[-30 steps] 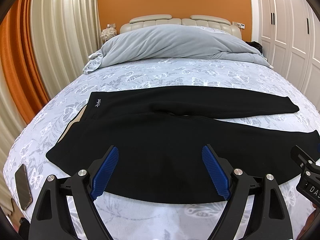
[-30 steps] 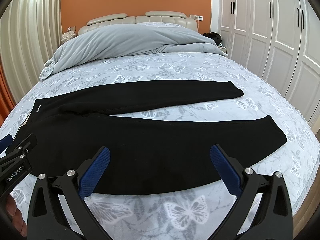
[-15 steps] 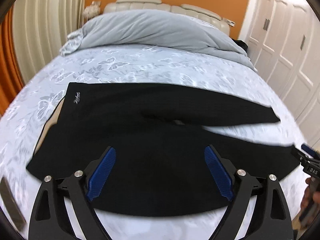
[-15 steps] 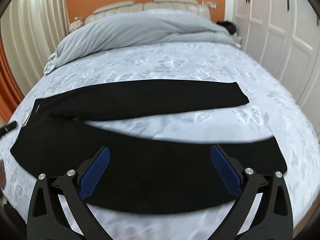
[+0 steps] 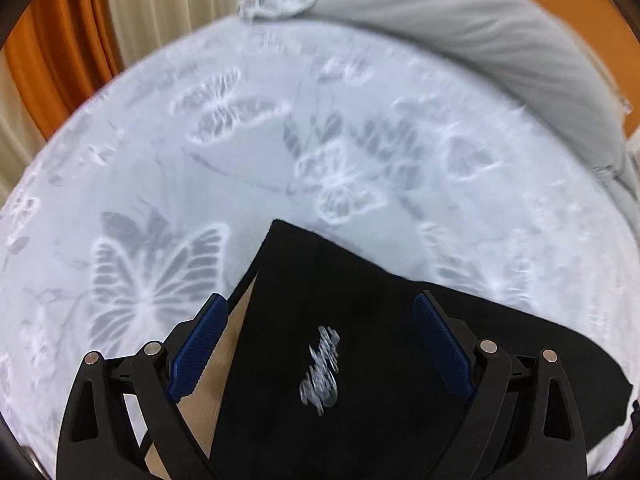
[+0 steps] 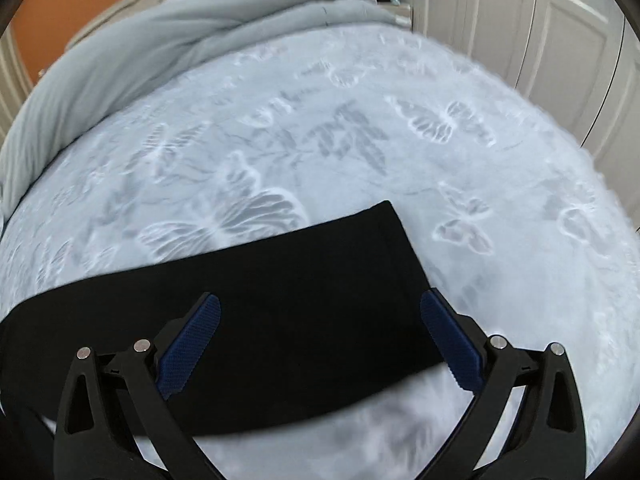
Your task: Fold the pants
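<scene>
Black pants (image 5: pixel 360 360) flat on butterfly bedsheet (image 5: pixel 200 160), apparently unfolded: left gripper (image 5: pixel 320 348) jaws apart over waistband, right gripper (image 6: pixel 320 344) apart over far leg's hem, at 6 o'clock.

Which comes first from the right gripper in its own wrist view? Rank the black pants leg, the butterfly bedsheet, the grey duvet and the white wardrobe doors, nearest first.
From the right gripper:
1. Black pants leg, directly under the open fingers.
2. Butterfly bedsheet, spreading beyond the leg.
3. Grey duvet, bunched at the far end of the bed, upper left.
4. White wardrobe doors, behind the bed, upper right.
</scene>
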The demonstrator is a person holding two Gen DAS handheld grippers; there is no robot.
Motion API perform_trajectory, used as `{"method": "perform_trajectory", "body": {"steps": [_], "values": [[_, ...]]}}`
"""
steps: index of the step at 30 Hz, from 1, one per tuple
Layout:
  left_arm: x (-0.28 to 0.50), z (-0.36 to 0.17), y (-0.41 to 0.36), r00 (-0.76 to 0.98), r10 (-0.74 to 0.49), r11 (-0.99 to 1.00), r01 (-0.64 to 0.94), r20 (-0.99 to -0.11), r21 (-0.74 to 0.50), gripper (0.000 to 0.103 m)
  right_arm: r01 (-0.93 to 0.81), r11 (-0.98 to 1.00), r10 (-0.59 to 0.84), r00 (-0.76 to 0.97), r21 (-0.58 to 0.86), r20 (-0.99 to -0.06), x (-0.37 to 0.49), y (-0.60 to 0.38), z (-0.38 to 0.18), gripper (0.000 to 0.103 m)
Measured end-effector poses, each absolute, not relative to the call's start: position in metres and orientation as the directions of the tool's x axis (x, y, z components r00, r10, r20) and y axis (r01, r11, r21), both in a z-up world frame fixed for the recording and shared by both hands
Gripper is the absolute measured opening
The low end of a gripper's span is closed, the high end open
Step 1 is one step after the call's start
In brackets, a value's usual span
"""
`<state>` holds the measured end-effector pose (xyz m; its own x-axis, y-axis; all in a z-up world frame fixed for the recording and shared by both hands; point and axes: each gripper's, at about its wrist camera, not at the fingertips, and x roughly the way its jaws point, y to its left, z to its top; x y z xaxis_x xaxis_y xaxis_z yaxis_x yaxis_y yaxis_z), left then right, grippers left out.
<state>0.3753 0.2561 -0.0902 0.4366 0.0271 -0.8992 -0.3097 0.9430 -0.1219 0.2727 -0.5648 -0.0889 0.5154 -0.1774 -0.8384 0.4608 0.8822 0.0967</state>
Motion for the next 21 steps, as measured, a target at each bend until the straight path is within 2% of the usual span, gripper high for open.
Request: {"method": "perform_trajectory", "body": {"steps": [1, 3, 5, 6, 7, 8, 9, 10, 11, 12, 14, 17, 21], "values": [[0.38, -0.098, 0.256, 0.419, 0.021, 0.943, -0.311, -0.908, -0.122, 0.092, 0.468, 0.879, -0.174, 0.497, 0.093, -0.85, 0.28, -0.567, -0.097, 0.098], [0.383, -0.107, 0.248, 0.439, 0.084, 0.953, -0.297, -0.894, -0.057, 0.092, 0.473, 0.879, -0.198, 0.465, 0.053, -0.863, 0.292, -0.565, -0.112, 0.098], [0.383, -0.109, 0.239, 0.467, 0.119, 0.961, -0.275, -0.876, -0.016, 0.092, 0.44, 0.898, -0.235, 0.499, 0.01, -0.834, 0.297, -0.552, -0.113, 0.098], [0.382, -0.108, 0.239, 0.483, 0.122, 0.961, -0.277, -0.867, -0.02, 0.084, 0.405, 0.914, -0.204, 0.526, 0.032, -0.826, 0.299, -0.546, -0.113, 0.094], [0.381, -0.106, 0.239, 0.502, 0.119, 0.962, -0.273, -0.857, -0.026, 0.079, 0.385, 0.922, -0.19, 0.538, 0.038, -0.821, 0.3, -0.541, -0.114, 0.071], [0.381, -0.104, 0.238, 0.516, 0.103, 0.965, -0.259, -0.851, -0.04, 0.058, 0.371, 0.928, -0.192, 0.548, 0.031, -0.814, 0.301, -0.536, -0.112, 0.052], [0.38, -0.1, 0.235, 0.528, 0.058, 0.97, -0.23, -0.847, -0.077, 0.029, 0.361, 0.931, -0.179, 0.56, 0.044, -0.809, 0.3, -0.533, -0.108, 0.035], [0.38, -0.097, 0.235, 0.533, 0.024, 0.97, -0.217, -0.846, -0.109, 0.021, 0.362, 0.93, -0.163, 0.567, 0.066, -0.808, 0.298, -0.533, -0.104, 0.004], [0.377, -0.09, 0.235, 0.545, 0.008, 0.966, -0.219, -0.839, -0.134, 0.017, 0.367, 0.926, -0.148, 0.577, 0.093, -0.804, 0.294, -0.535, -0.098, 0.004], [0.373, -0.082, 0.233, 0.562, 0.014, 0.968, -0.216, -0.827, -0.13, 0.005, 0.36, 0.926, -0.14, 0.61, 0.116, -0.78, 0.285, -0.535, -0.085, 0.004], [0.359, -0.058, 0.233, 0.604, 0.034, 0.97, -0.211, -0.796, -0.119, 0.005, 0.33, 0.933, -0.127, 0.67, 0.141, -0.732, 0.261, -0.531, -0.057, 0.003], [0.324, -0.02, 0.246, 0.66, -0.034, 0.961, -0.184, -0.751, -0.205, 0.004, 0.282, 0.945, -0.096, 0.727, 0.168, -0.68, 0.223, -0.525, -0.026, 0.003], [0.284, 0.006, 0.254, 0.662, -0.066, 0.965, -0.147, -0.747, -0.215, 0.005, 0.262, 0.954, -0.095, 0.728, 0.147, -0.679, 0.178, -0.518, -0.009, 0.003]]}}
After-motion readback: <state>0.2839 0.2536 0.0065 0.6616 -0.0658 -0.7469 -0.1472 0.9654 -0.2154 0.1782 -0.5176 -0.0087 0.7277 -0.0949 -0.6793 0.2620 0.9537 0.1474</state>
